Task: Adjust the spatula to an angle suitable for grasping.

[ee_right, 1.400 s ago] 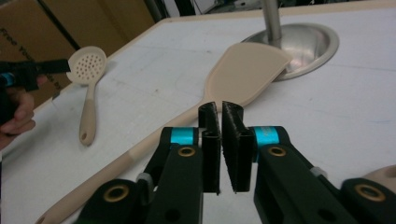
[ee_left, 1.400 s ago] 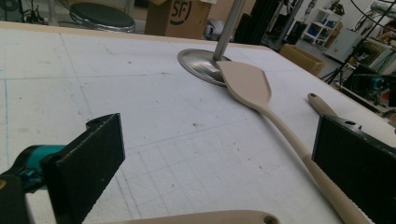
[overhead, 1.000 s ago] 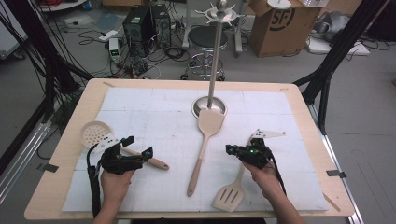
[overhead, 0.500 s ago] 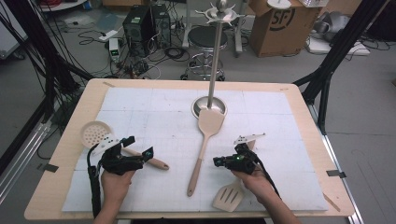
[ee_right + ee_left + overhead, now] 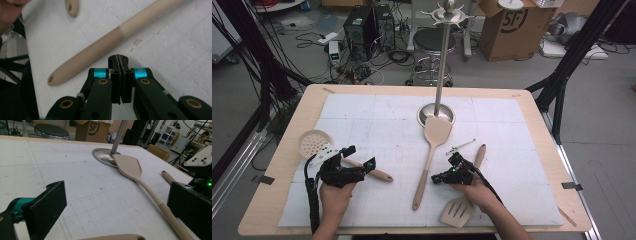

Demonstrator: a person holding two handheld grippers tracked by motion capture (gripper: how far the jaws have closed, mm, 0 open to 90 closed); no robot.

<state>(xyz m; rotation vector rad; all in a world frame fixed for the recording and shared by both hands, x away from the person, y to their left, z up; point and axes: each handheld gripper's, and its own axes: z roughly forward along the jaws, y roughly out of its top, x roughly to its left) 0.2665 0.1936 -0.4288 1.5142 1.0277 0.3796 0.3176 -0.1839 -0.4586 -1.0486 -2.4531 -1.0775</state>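
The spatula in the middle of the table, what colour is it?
Beige all over, the spatula has a slightly darker handle end; the left gripper view shows it best.

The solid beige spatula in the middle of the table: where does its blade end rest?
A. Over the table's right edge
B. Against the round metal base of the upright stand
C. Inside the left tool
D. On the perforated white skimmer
B: in the high view the solid spatula lies with its blade touching the stand's round metal base, and the left gripper view shows the same contact.
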